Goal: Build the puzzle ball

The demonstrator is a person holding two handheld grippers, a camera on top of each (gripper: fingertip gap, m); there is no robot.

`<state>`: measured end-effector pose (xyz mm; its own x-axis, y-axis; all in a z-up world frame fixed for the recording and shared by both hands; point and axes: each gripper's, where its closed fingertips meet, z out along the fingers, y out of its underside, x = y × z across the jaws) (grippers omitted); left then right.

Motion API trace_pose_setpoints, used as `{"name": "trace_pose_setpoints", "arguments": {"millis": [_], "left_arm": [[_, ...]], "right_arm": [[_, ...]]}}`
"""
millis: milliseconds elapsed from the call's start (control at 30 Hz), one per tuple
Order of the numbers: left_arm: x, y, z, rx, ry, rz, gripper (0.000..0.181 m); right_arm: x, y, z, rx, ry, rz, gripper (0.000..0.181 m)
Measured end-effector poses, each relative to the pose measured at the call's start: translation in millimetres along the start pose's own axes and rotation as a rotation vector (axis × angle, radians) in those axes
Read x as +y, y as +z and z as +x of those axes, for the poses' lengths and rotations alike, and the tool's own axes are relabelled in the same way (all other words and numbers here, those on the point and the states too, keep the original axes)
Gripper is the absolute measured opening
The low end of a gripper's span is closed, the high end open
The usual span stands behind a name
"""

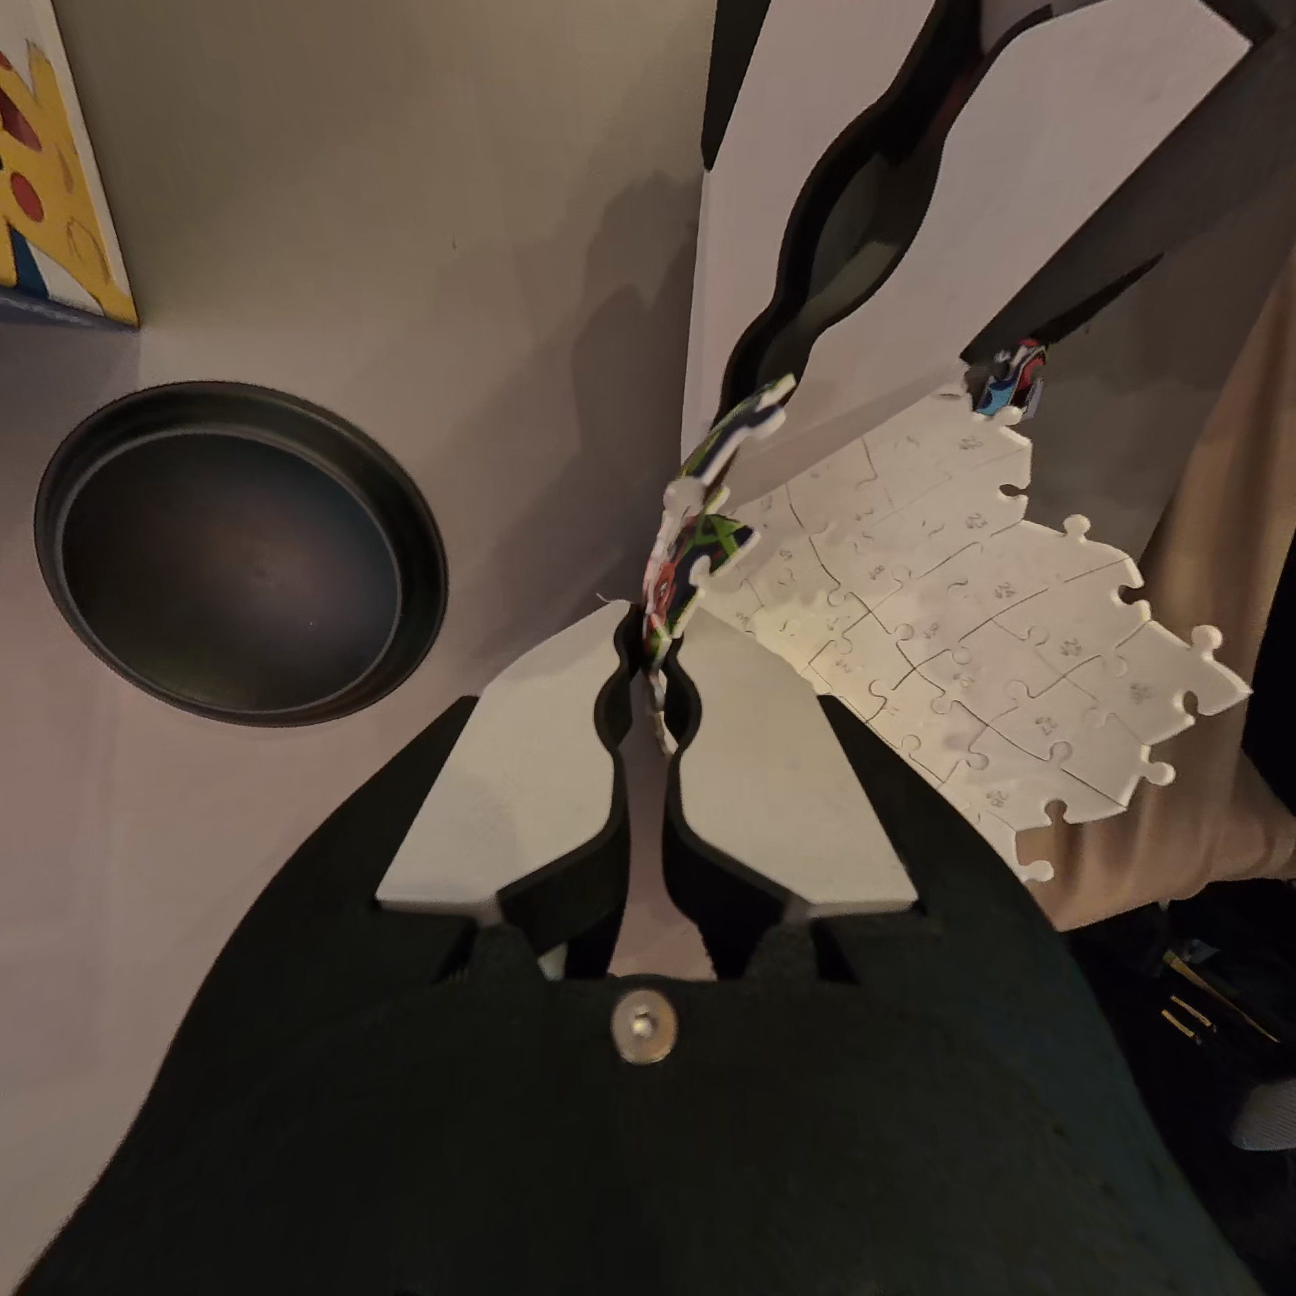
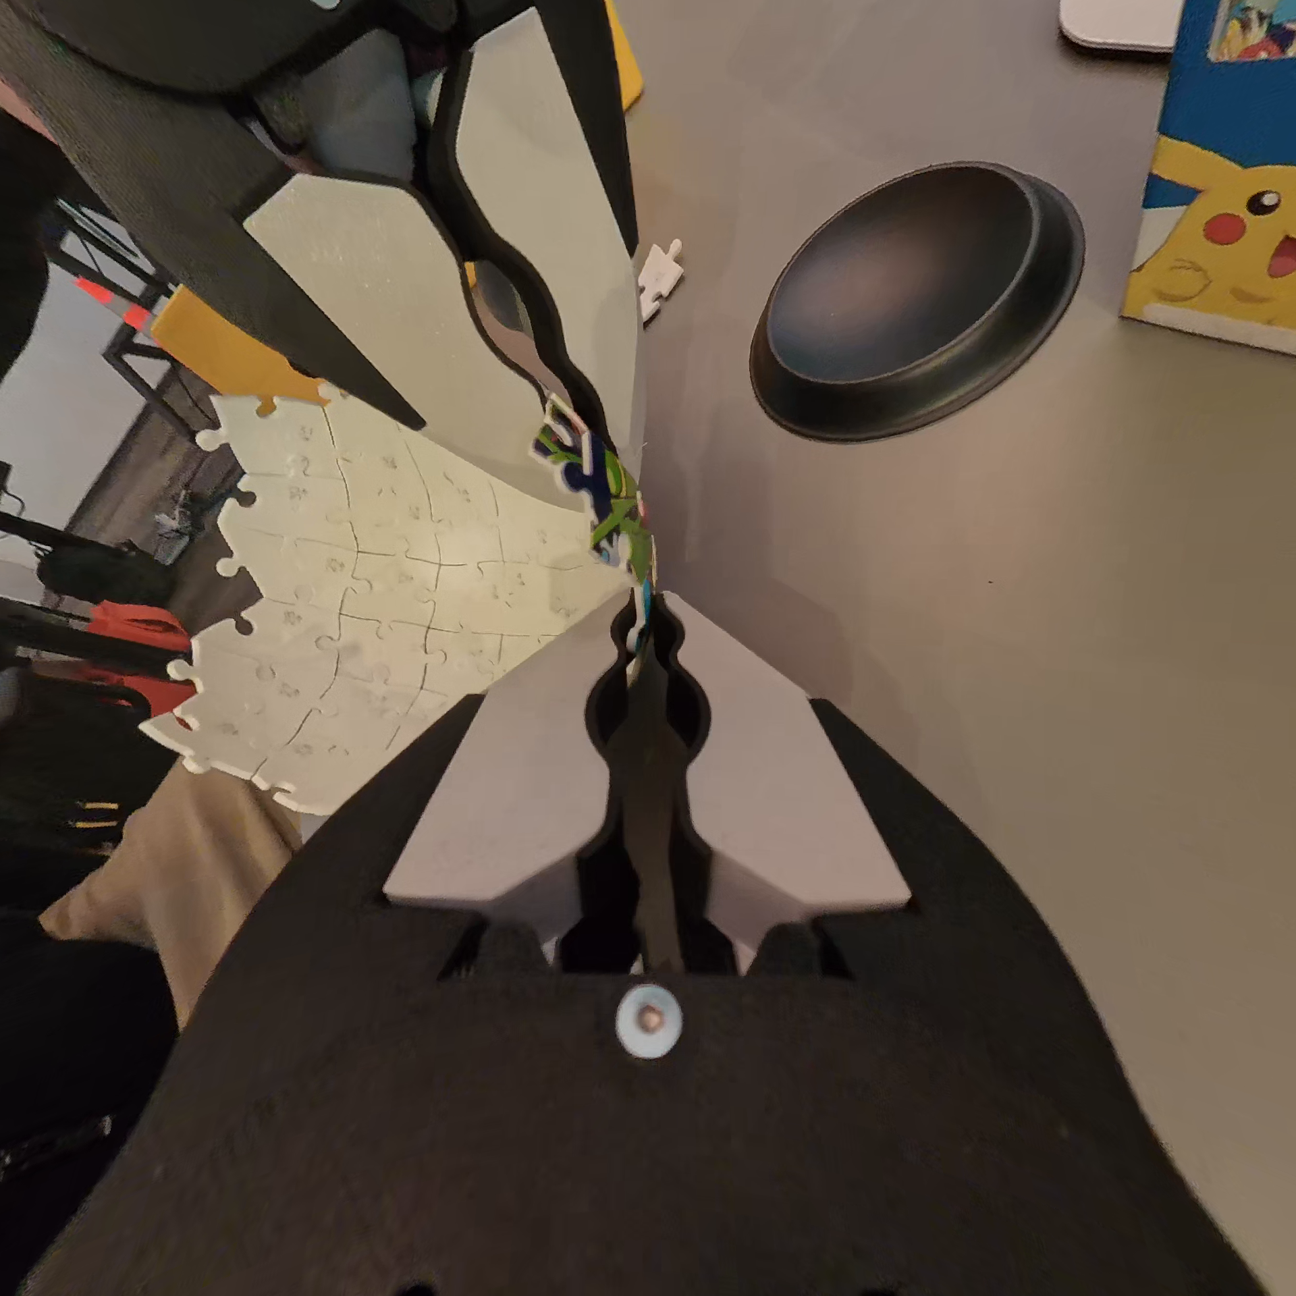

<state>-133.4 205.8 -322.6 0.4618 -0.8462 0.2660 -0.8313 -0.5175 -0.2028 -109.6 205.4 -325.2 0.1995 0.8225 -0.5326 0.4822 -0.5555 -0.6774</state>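
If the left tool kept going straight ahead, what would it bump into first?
The left tool is already shut on the puzzle ball section. Straight ahead, it would probably meet the right tool, gripping the same edge just beyond; depth is unclear.

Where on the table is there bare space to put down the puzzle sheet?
Bare grey table lies on the near side of the black dish, toward the right gripper. It is tighter between the dish, the loose white piece and the picture box. The curved puzzle sheet hangs past the table edge.
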Motion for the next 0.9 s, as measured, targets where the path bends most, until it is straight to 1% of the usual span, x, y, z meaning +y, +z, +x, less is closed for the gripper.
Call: {"name": "trace_pose_setpoints", "arguments": {"millis": [333,633,733,833,900], "left_arm": [[-1.4,-0.7,-0.4,0.008,-0.018,0.047,0.003],[-2.9,-0.8,0.5,0.013,-0.018,0.05,0.003],[-3.6,-1.0,-0.3,0.01,-0.021,0.052,0.003],[-4.1,-1.2,-0.8,0.009,-0.023,0.052,0.003],[-4.3,-1.3,-0.7,0.01,-0.022,0.052,0.003]], "right_arm": [[-3.0,-1.3,0.9,-0.036,0.104,0.032,0.001],[-2.8,-1.9,2.1,0.011,0.06,0.019,0.0],[-3.6,-2.1,3.5,0.008,0.083,0.037,0.001],[-3.7,-2.4,4.3,0.056,0.015,0.019,0.002],[-3.5,-2.8,4.7,0.059,0.005,0.013,0.002]]}}
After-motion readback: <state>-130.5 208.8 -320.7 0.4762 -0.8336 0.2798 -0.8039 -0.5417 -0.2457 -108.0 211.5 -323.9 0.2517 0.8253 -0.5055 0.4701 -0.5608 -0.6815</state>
